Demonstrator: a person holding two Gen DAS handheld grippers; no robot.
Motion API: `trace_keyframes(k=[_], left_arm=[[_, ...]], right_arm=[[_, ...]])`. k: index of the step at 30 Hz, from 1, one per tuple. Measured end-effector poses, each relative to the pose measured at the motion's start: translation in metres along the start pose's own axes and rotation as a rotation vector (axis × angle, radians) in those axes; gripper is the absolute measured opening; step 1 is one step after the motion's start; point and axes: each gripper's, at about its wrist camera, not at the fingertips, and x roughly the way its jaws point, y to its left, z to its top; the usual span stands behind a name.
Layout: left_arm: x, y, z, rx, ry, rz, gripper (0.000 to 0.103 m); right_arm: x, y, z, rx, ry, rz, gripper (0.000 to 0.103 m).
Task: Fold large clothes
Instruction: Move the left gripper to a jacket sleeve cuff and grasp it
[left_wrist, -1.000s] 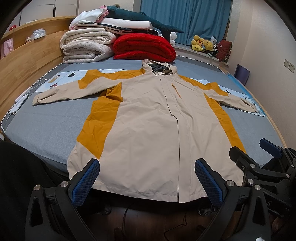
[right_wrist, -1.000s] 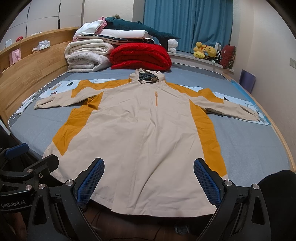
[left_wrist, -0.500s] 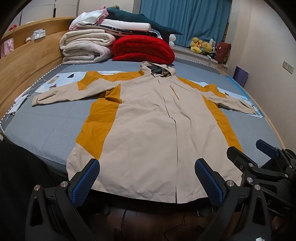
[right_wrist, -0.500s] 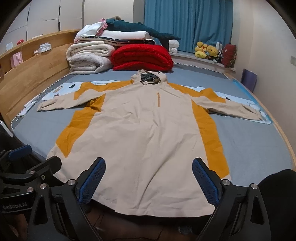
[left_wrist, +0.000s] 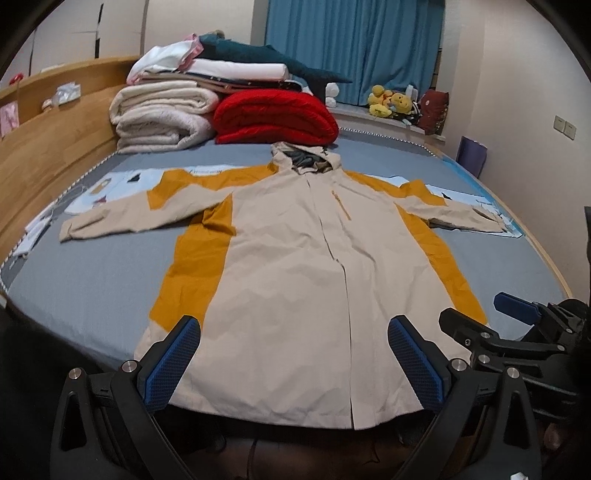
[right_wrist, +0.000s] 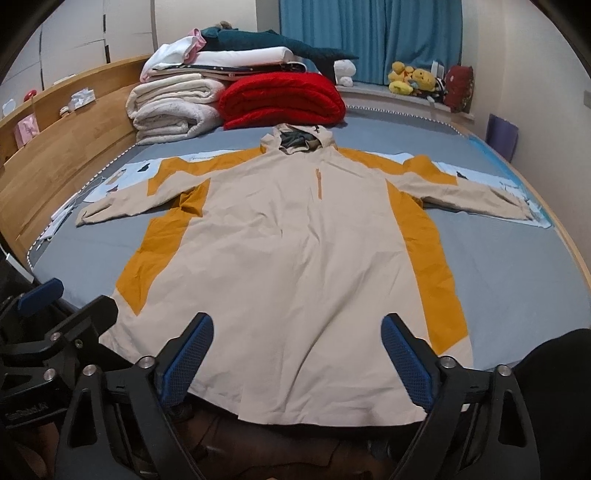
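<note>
A long beige hooded coat with mustard-yellow side panels lies face up on the grey bed, sleeves spread out to both sides. Its hem hangs a little over the near edge. My left gripper hovers open just in front of the hem's left half, with nothing between its blue pads. My right gripper hovers in front of the coat at the hem's right half. Its jaws are closing slightly but stand wide, and they hold nothing. Each gripper shows at the edge of the other's view.
Folded white blankets and a red quilt are stacked at the bed's far end, behind the hood. A wooden headboard runs along the left. Light blue printed sheets lie under the sleeves. Dark floor shows below the hem.
The left view has tipped up a little, so the coat sits lower in it. The right gripper's pads have drawn slightly closer together. The coat has not moved.
</note>
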Motion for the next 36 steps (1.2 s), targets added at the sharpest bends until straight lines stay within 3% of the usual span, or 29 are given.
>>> trace_keyframes(k=[9,14,21,26,30,35,36], left_arm=[[0.032,0.015,0.051,-0.008,-0.017,-0.003,0.1],[0.061,0.041,0.1,-0.031,-0.077,0.025,0.096],[0.117,0.086,0.168,-0.013,-0.142,0.095,0.092],[0.18,0.133,0.198,-0.064,-0.068,0.139,0.08],[0.226,0.177,0.201,-0.157,0.011,0.164,0.071],[0.262,0.218,0.195,-0.225,0.09,0.159,0.063],[0.269,0.23,0.193,-0.254,0.111,0.148,0.057]], right_arm=[[0.028,-0.014,0.047,0.065,0.008,0.019,0.087],[0.054,-0.018,0.091,0.071,-0.009,0.071,0.09],[0.09,-0.023,0.164,0.021,-0.064,0.022,0.095],[0.119,-0.02,0.224,-0.064,-0.105,0.073,0.093],[0.15,-0.018,0.261,-0.11,-0.123,0.063,0.085],[0.183,-0.027,0.272,-0.098,-0.129,0.073,0.083],[0.192,-0.029,0.273,-0.084,-0.107,0.079,0.079]])
